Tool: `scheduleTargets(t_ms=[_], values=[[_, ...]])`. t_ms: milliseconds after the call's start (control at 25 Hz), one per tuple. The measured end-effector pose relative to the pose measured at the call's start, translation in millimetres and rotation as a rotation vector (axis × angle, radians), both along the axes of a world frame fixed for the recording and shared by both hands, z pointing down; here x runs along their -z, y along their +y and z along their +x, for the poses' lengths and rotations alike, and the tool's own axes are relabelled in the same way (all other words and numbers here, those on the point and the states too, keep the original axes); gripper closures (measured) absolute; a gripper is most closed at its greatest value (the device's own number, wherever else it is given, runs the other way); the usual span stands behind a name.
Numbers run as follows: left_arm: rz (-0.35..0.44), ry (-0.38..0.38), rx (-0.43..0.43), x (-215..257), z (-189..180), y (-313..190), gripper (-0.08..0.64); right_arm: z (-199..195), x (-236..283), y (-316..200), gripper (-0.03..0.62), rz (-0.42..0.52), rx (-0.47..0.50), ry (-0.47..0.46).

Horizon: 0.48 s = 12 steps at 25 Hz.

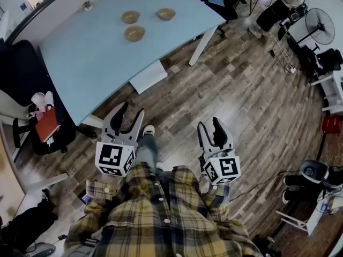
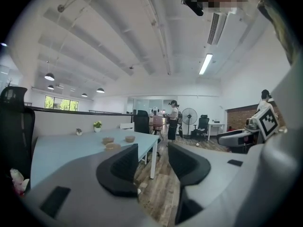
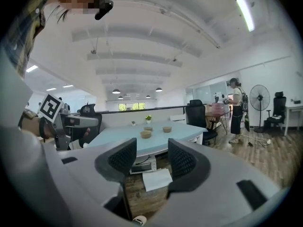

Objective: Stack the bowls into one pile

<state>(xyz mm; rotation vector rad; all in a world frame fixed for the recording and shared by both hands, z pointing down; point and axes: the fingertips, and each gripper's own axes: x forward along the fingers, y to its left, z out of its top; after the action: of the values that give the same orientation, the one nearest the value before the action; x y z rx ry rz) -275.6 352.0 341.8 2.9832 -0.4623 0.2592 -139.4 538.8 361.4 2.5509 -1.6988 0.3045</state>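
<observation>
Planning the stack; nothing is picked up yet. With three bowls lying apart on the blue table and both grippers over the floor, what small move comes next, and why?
Probably step toward the table and carry the left gripper to the nearest bowl. Both it and the right gripper are open and empty over the floor, short of the table, so no bowl seems within reach.

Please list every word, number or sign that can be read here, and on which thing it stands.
No readable text anywhere.
The cube on the left gripper and the cube on the right gripper bear only black and white square patterns, not letters.
</observation>
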Motion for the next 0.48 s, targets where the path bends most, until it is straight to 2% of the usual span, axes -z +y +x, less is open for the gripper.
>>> scheduleTargets(t_ms=[320, 480], values=[[0.042, 0.031, -0.016, 23.1, 68.7, -94.1, 0.371, 64.2, 18.6, -97.7, 0.402, 0.017, 0.008, 0.031], [0.035, 0.022, -0.020, 22.0, 89.1, -131.7, 0.371, 82.8, 20.5, -139.4, 0.389, 0.021, 0.016, 0.016]])
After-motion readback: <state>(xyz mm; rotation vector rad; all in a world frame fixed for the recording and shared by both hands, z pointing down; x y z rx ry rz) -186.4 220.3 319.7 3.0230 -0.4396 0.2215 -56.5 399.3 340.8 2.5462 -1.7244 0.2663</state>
